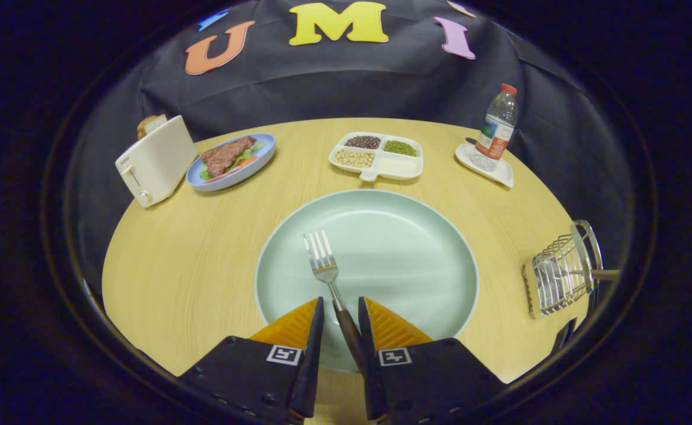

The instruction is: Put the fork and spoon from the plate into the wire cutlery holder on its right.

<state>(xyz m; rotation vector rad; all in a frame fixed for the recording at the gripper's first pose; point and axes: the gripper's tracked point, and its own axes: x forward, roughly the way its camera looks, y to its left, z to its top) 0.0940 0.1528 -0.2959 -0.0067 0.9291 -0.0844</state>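
A fork [324,260] with steel tines and a dark brown handle lies on the pale green plate [416,248], tines pointing away from me. Its handle runs back between the fingers of my gripper [341,301]. The fingers stand a little apart around the handle; it lies against the right finger, with a gap to the left one. The wire cutlery holder [561,273] stands right of the plate near the table's edge. A brown handle [608,274] sticks out of it, and something shiny lies inside.
Beyond the plate sits a white divided tray of beans [376,156]. A blue plate with meat [230,161] and a white toaster [154,160] are at the far left. A water bottle [497,127] on a white dish stands far right. The round wooden table [192,260] drops off close to the holder.
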